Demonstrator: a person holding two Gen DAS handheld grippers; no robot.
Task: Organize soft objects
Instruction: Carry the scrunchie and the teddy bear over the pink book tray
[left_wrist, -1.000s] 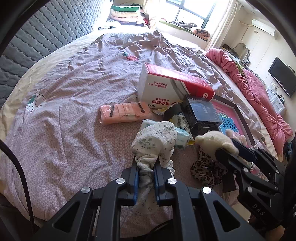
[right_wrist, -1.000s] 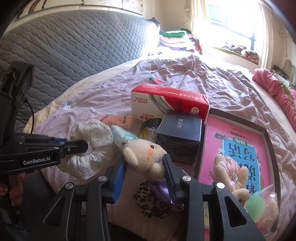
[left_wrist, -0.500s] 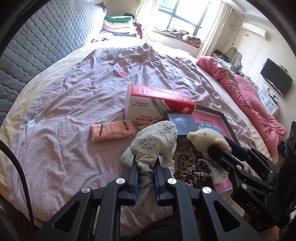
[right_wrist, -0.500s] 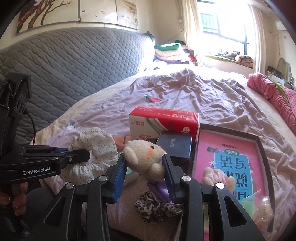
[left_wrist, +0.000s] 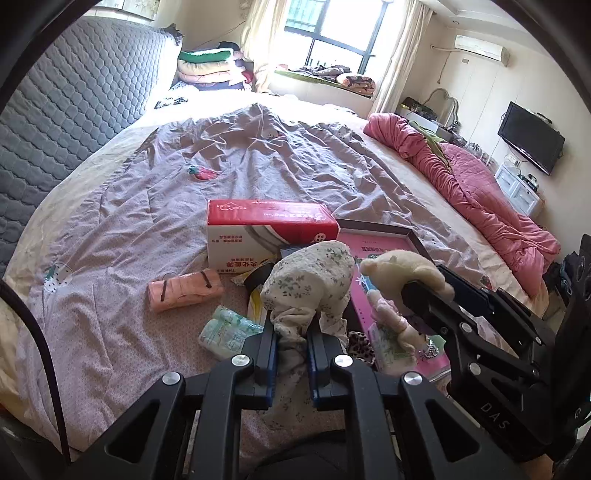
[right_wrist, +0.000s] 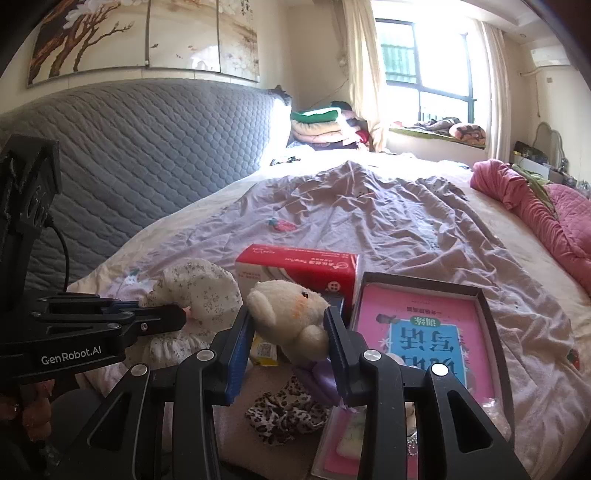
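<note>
The floral fabric bundle (left_wrist: 310, 284) is pinched at its gathered neck by the left gripper (left_wrist: 290, 345), fingers nearly closed, clear above the bed (left_wrist: 110, 229). The cream plush toy (right_wrist: 291, 317) is clamped in the right gripper (right_wrist: 288, 332), fingers narrow. Both should be kept level and apart; the destination, probably the pink tray (right_wrist: 424, 286), cannot be confirmed.

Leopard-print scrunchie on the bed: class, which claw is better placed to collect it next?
Neither yet, probably. The left claw is clamped on the floral cloth and the right claw on the cream plush toy. The leopard-print scrunchie lies just under the right, slightly favouring it.
</note>
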